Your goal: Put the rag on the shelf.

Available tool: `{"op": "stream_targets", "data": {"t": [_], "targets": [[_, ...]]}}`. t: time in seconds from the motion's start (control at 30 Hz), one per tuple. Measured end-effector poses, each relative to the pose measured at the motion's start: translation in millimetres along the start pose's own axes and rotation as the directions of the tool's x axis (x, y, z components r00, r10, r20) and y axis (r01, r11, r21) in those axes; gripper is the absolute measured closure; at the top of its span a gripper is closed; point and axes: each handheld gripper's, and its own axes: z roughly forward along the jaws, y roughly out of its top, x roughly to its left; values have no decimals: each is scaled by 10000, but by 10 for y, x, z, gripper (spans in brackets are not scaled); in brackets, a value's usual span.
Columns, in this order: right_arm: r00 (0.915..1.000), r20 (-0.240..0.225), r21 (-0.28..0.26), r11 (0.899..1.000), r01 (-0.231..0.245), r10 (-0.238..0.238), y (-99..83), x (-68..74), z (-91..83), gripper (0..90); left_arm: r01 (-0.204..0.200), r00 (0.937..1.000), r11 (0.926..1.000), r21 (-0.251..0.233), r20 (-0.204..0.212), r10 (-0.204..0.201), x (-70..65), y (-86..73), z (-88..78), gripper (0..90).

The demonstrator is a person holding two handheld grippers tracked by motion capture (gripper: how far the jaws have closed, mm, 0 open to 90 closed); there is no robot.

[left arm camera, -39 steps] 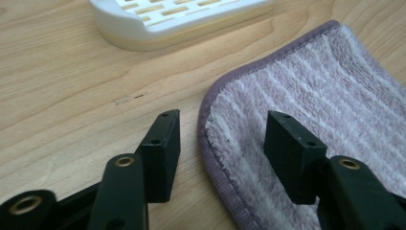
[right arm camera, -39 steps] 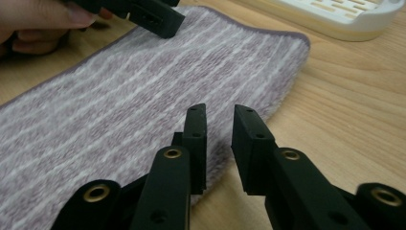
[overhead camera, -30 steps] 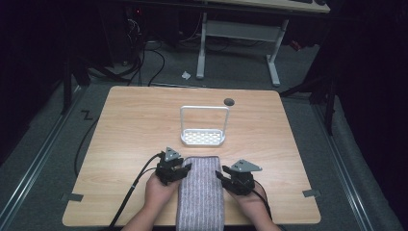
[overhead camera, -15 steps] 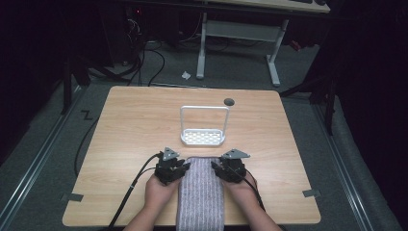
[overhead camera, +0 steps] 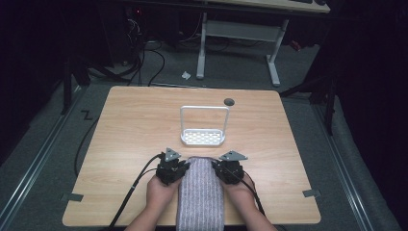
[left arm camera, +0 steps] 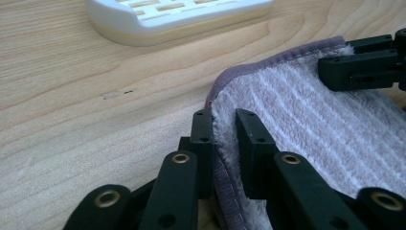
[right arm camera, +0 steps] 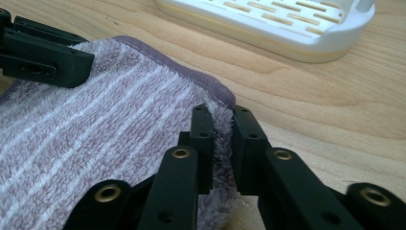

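A: Towel (overhead camera: 200, 192) flat at 6 o'clock on table (overhead camera: 130, 125), near end hanging over the near edge. Left hand-held gripper (overhead camera: 179, 168) clamped on far left corner, pile pinched between jaws in left gripper view (left arm camera: 222, 139). Right hand-held gripper (overhead camera: 221, 169) clamped on far right corner, likewise in right gripper view (right arm camera: 221, 129).

B: Progress?

A: Both corners secured; grasp stage judged done. Fold or lift not yet begun, far edge lying on the wood. White rack (overhead camera: 203, 137) at 12 o'clock from towel, apart from it, untouched.

B: Labels, writing?

A: None legible on towel, rack or grippers. Pale stripes on lilac pile, stitched hem along the edge.
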Motion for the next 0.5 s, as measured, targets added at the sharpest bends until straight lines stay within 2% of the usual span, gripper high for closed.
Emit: {"op": "stream_targets", "data": {"t": [0.07,0.1,0.17,0.2,0.27,0.3,0.33,0.37,0.43,0.47,0.5], "targets": [[9999,141,-180,9998,47,-45,-4,17,-11,842,61,10000,10000,-20,-48,-61,-8,-3,0,799],[9997,230,-349,9994,69,-61,-9,26,-21,843,159,9996,9997,-185,-227,-163,-30,-13,-14,800],[9993,349,-569,9983,114,-94,-15,51,-42,845,130,9994,9994,-321,-309,-140,-43,-18,-22,800],[9993,349,-569,9983,114,-94,-15,51,-42,845,54,9991,9982,-590,-408,-78,-68,-28,-39,800],[9984,491,-931,9951,322,-277,-26,99,-81,844,-130,9983,9944,-1047,-582,69,-114,-45,-73,799],[9965,668,-1291,9898,596,-513,-35,141,-122,843,-117,9979,9905,-1373,-641,29,-149,-51,-103,800],[9965,668,-1291,9898,596,-513,-35,141,-122,843,-117,9979,9905,-1373,-641,29,-149,-51,-103,800],[9958,726,-1422,9877,651,-552,-36,157,-140,843,-92,9975,9875,-1576,-702,-19,-170,-51,-128,800],[9937,911,-2013,9761,822,-649,-15,207,-213,843,-82,9966,9819,-1893,-823,-76,-198,-40,-166,801],[9937,911,-2013,9761,822,-649,-15,207,-213,843,-66,9963,9791,-2032,-848,-109,-205,-28,-186,801],[9921,1076,-2349,9680,879,-640,14,213,-260,843,-2,9963,9768,-2140,-838,-181,-210,-12,-208,801]]}}
